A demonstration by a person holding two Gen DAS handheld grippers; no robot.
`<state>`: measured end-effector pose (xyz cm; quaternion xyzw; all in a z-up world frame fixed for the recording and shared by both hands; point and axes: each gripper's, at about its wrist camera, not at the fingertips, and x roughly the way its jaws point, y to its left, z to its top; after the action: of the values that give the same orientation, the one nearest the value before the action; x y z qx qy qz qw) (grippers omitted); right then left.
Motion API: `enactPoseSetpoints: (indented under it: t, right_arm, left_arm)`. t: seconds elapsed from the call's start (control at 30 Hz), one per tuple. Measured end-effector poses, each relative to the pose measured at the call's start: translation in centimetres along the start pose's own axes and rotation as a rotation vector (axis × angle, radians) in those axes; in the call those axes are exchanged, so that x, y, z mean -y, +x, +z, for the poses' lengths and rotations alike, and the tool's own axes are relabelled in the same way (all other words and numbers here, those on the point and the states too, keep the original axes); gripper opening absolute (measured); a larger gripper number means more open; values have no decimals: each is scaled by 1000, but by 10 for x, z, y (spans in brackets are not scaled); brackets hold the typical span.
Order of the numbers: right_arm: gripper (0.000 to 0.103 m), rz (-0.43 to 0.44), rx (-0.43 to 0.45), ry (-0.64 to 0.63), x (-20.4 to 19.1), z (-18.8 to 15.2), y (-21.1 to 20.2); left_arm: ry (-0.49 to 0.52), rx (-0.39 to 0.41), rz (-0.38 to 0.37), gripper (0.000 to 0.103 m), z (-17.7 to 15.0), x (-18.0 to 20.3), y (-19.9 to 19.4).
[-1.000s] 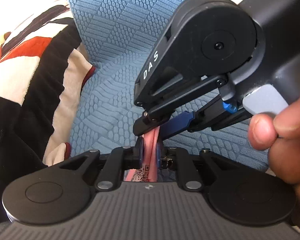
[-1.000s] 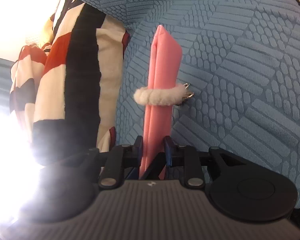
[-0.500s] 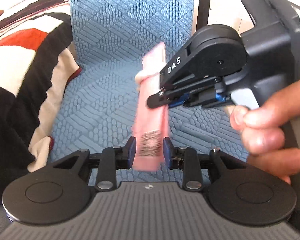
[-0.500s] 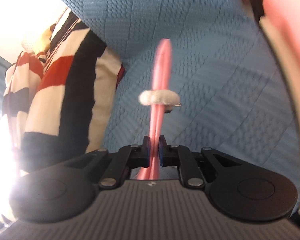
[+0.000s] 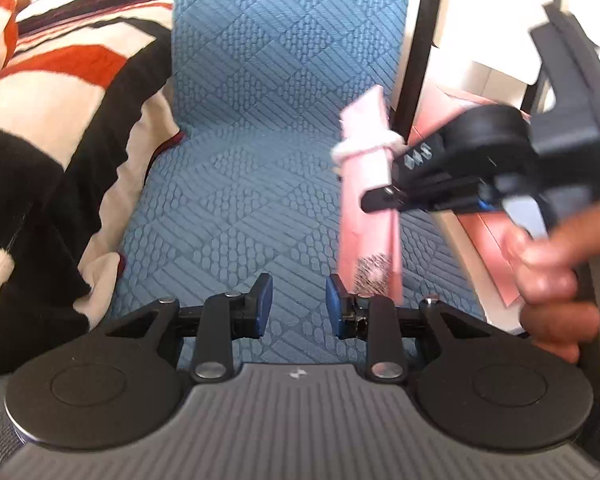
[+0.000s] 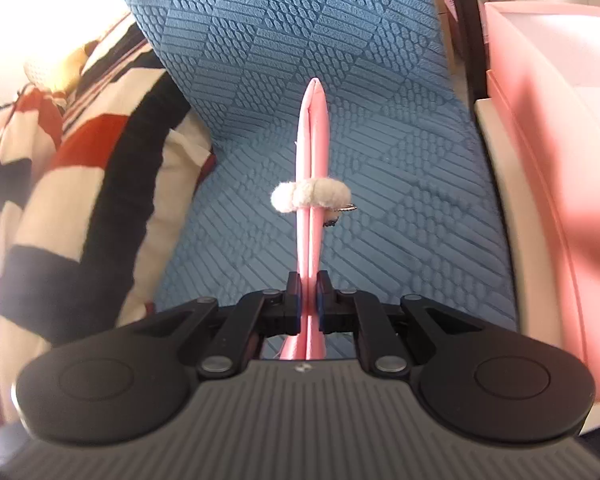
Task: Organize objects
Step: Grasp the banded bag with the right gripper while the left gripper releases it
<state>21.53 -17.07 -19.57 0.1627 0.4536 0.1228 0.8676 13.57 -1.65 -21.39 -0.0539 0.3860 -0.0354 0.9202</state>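
Bright daylight. In the right wrist view the upper left corner is blown out white. In the left wrist view the right gripper (image 5: 374, 202), hand (image 5: 556, 280) and pink packet (image 5: 370, 204) are motion-blurred. Fisheye bending curves both views' edges.

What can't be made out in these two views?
- Printed code on the pink packet: left wrist view, motion blur.
- Packet's lower end: right wrist view, hidden behind the right claw.
- Metal charm on the fluffy band: too small.
- Pink box: cut off by the frame edge.
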Motion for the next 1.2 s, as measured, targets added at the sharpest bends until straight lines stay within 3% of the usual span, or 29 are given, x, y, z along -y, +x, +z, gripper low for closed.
enactPoseSetpoints:
  t: [0.5,0.83,1.2]
  right_arm:
    - [10,-16,-36,-13,-4,-33,-67]
    - [11,17,0,-52,-24,-11,-129]
    - [11,57,28,-76,-37,22,-170]
  left_arm:
    - [-130,-61,-59,34,17,-4,-28]
    - [-134,-63,-49,34,55,4,-66]
    - [-140,-33,-68,34,109,27,-93]
